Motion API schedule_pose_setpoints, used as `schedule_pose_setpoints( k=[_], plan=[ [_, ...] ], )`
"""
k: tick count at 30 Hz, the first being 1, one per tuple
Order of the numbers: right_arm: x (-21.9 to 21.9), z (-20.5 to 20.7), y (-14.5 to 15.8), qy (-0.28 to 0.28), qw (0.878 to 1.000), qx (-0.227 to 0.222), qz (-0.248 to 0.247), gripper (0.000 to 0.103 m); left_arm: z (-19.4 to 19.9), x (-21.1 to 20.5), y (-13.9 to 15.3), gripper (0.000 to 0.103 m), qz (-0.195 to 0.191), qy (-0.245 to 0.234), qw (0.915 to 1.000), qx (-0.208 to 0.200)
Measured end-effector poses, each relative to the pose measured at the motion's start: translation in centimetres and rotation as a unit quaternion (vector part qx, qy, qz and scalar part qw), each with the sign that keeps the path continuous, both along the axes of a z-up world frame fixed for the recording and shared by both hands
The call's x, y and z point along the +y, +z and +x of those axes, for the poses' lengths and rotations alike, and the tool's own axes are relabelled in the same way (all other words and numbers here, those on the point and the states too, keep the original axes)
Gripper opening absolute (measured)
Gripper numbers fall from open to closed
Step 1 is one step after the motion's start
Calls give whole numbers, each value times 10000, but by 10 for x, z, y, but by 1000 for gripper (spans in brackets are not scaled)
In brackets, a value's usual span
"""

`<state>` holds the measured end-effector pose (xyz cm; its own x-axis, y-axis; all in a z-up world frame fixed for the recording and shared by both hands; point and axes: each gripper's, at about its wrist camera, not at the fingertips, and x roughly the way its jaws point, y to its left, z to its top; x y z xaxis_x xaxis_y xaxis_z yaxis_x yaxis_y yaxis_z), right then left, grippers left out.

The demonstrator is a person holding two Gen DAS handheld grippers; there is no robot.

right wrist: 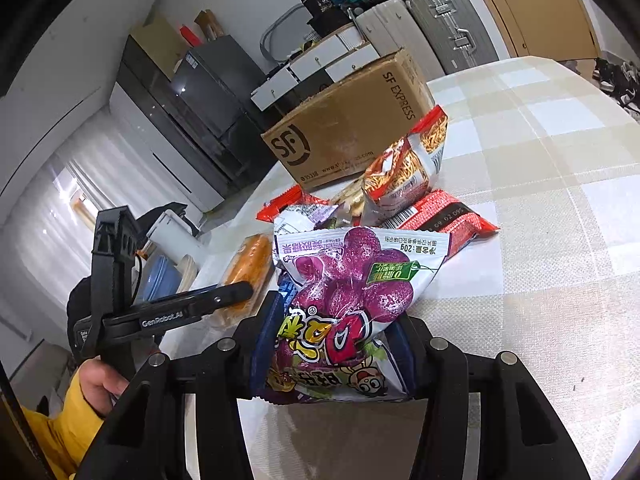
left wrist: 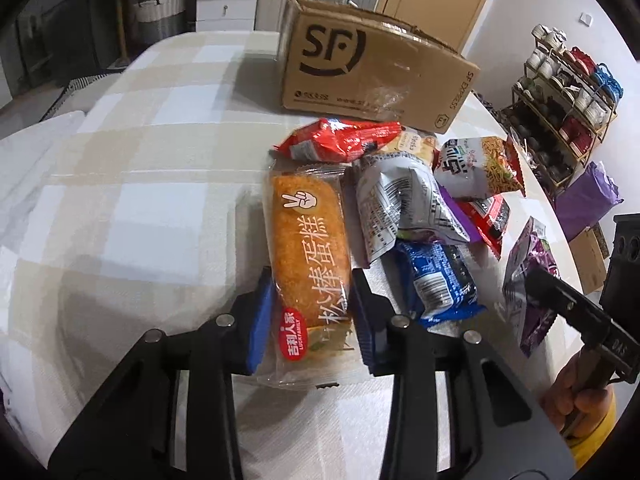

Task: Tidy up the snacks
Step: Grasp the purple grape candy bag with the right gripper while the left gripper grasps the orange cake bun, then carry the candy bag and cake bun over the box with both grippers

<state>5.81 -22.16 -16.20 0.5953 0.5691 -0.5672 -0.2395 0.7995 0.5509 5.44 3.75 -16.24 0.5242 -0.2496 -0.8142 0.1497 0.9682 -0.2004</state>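
Note:
My left gripper (left wrist: 310, 304) is shut on an orange cake bar in clear wrap (left wrist: 308, 248), at the left edge of a snack pile on the checked tablecloth. The cake bar also shows in the right wrist view (right wrist: 248, 268), with the left gripper (right wrist: 240, 294) on it. My right gripper (right wrist: 332, 344) is shut on a purple grape-candy bag (right wrist: 352, 280); the bag also shows at the right of the left wrist view (left wrist: 528, 280). The pile holds a red packet (left wrist: 340, 138), a grey-white packet (left wrist: 400, 208), a blue packet (left wrist: 440, 280) and a noodle packet (left wrist: 480, 168).
A brown SF Express cardboard box (left wrist: 368, 68) stands behind the pile; it also shows in the right wrist view (right wrist: 344, 128). The table edge (left wrist: 536, 184) runs along the right, with a shoe rack (left wrist: 568, 96) beyond. Suitcases (right wrist: 440, 20) stand at the back.

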Motion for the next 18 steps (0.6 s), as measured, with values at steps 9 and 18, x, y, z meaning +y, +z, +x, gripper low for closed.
schedule_pose_setpoints(
  k=[9,18],
  plan=[
    [2,-12,14,-109,9997,-156,-143,51,-34,21,39,33,-92,125,9986,-500],
    [10,-30,81,-102,9962,-804,-304,51,-60,27,86,33,-228,-9,9946,-1008]
  ],
)
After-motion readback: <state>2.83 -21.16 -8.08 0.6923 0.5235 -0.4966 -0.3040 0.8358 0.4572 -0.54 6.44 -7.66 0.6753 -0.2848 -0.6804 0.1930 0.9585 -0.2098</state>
